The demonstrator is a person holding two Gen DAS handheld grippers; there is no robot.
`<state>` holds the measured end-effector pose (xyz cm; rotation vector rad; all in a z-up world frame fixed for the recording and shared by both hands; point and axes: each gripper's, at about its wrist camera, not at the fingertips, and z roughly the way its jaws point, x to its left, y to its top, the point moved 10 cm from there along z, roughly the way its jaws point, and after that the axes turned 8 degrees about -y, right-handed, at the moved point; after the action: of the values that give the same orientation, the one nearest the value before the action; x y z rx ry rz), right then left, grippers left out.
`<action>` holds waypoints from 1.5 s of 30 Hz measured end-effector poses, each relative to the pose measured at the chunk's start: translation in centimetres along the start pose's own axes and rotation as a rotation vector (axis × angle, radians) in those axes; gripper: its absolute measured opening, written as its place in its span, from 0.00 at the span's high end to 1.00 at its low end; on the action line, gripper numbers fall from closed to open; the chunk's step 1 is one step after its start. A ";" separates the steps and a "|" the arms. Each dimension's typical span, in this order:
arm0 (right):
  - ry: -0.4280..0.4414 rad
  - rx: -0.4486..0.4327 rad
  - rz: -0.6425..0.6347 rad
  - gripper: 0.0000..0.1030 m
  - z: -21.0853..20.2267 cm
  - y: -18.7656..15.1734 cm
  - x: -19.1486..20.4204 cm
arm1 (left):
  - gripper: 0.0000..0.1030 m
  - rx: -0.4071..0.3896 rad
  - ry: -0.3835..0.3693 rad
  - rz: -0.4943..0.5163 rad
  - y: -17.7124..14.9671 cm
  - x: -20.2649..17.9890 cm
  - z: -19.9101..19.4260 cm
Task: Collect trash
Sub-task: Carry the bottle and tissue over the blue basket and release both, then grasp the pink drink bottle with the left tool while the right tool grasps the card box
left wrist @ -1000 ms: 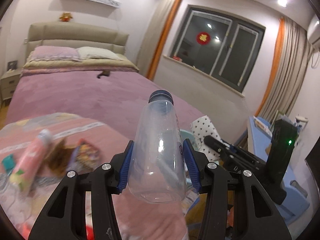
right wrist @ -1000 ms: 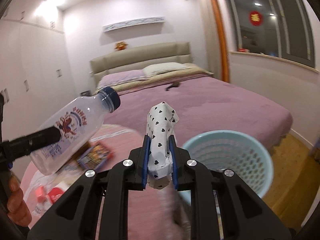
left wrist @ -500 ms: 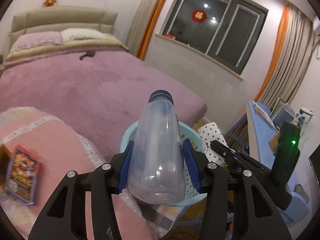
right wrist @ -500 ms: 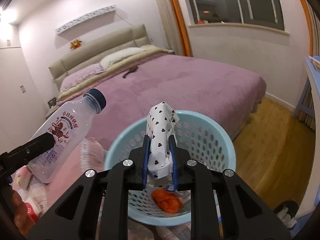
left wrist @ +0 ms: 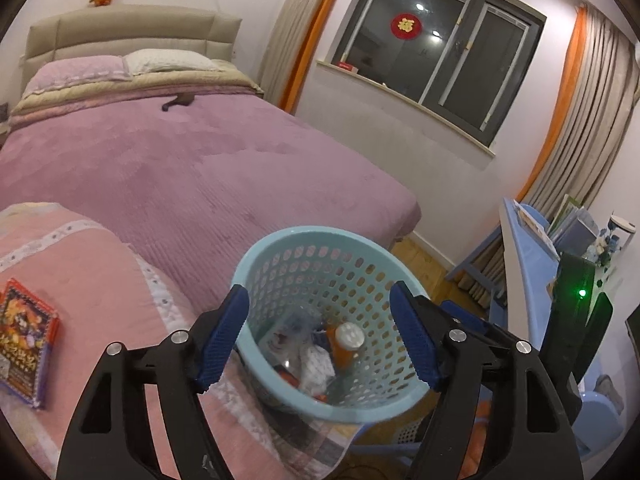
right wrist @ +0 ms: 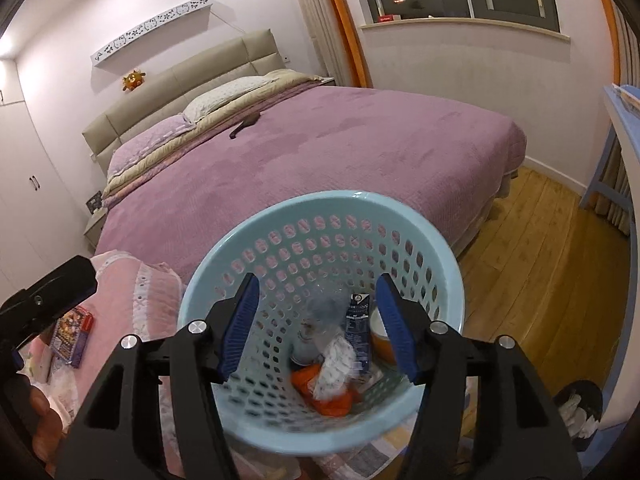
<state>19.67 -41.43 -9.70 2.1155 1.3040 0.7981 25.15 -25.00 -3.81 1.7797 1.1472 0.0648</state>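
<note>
A light blue perforated basket (left wrist: 280, 240) (right wrist: 400, 208) stands at the edge of the pink quilt. Inside lie the clear plastic bottle (left wrist: 288, 330) (right wrist: 320, 312), the white heart-print wrapper (left wrist: 316, 368) (right wrist: 336, 360), an orange bottle with a white cap (left wrist: 348, 340) and a dark carton (right wrist: 357, 320). My left gripper (left wrist: 320, 340) is open and empty over the basket. My right gripper (right wrist: 316, 320) is open and empty over it too.
A colourful packet (left wrist: 24, 336) (right wrist: 72, 332) lies on the pink quilt (left wrist: 100, 280) to the left. A purple bed (left wrist: 180, 168) is behind. A blue desk (left wrist: 528, 248) stands to the right, with wooden floor (right wrist: 540, 260) beside it.
Both grippers opened over the basket. The left let go of the clear bottle and the right let go of the heart-print wrapper; both now lie in the basket.
</note>
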 end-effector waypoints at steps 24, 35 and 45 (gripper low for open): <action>0.158 -0.097 -0.184 0.45 -7.8 -0.7 12.1 | 0.31 -0.207 0.093 0.049 2.3 2.0 -16.3; 0.246 -0.098 -0.322 0.45 -9.8 -3.4 21.4 | 0.31 -0.298 0.204 -0.067 1.2 9.7 -25.2; 0.276 -0.067 -0.431 0.45 -9.5 -6.5 27.9 | 0.29 -0.154 0.363 -0.158 -2.9 19.7 -27.4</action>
<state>19.05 -12.29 -1.86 1.6233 1.7698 0.9444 20.37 8.30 -0.08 1.5735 1.4957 0.3847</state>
